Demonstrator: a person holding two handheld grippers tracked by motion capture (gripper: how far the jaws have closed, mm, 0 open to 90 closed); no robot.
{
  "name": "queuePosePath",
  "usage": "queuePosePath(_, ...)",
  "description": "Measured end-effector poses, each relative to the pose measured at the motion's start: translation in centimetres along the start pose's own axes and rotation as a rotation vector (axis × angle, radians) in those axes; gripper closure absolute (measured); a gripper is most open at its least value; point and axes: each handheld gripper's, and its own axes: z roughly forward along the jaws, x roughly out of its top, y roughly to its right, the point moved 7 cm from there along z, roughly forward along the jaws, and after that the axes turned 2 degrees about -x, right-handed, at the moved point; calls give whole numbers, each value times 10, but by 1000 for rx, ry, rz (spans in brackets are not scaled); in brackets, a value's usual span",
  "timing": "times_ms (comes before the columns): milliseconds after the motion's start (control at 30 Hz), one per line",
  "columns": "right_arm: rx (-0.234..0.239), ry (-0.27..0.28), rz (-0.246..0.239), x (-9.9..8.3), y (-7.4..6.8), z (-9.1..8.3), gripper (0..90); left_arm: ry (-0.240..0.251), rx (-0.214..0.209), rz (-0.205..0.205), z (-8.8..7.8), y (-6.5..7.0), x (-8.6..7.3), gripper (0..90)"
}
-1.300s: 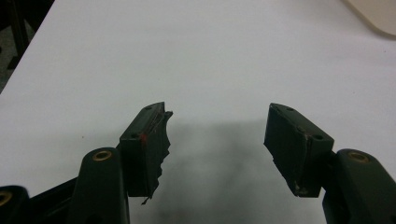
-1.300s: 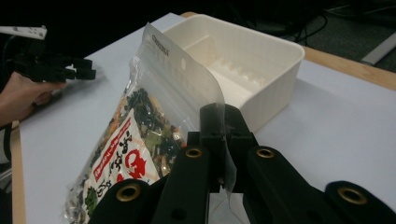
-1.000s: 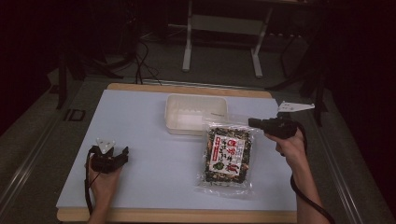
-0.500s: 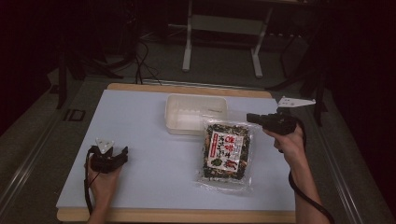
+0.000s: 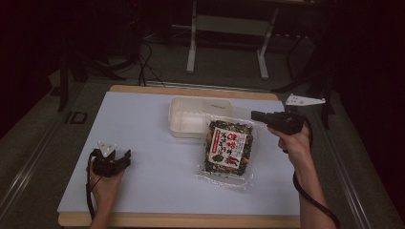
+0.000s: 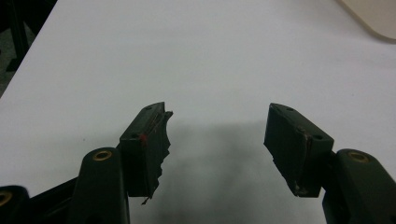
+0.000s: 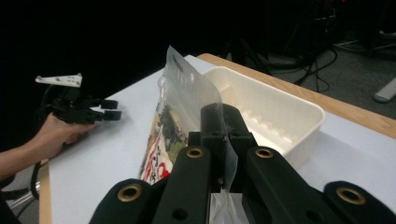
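Scene from left to right, seen from the person's side of the table (image 5: 143, 119). At about eight o'clock on the white surface the left gripper (image 5: 113, 161) rests low in the left hand (image 5: 106, 183), jaws released and spread with bare tabletop between them, as the left gripper view confirms (image 6: 217, 140); it lies well apart from the work. Past centre, the snack packet (image 5: 228, 148) lies with its long axis running roughly from twelve to six o'clock, its far end touching or overlapping the near rim of the cream tray (image 5: 177, 114), which sits at about twelve o'clock. At three o'clock the right gripper (image 5: 260, 116), in the right hand (image 5: 295, 142), has its jaws clenched on the packet's clear edge strip, as the right gripper view shows (image 7: 219, 140); there the packet (image 7: 180, 112) rises tilted off the table, the tray (image 7: 280, 116) just beyond it. Judged from this layout, the tray lies toward ten o'clock of the right jaws, so the right hand is far the nearer for carrying the packet in.
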Motion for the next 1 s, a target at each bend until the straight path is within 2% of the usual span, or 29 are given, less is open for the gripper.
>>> queuePosePath(367,41,33,-18,17,-12,4,900,3,5,-3,0,0,0,394)
queuePosePath(733,62,54,-43,31,-21,6,900,5,8,-3,0,-1,0,394)
queuePosePath(1000,60,58,-56,38,-24,7,900,8,7,-5,-1,-1,1,394)
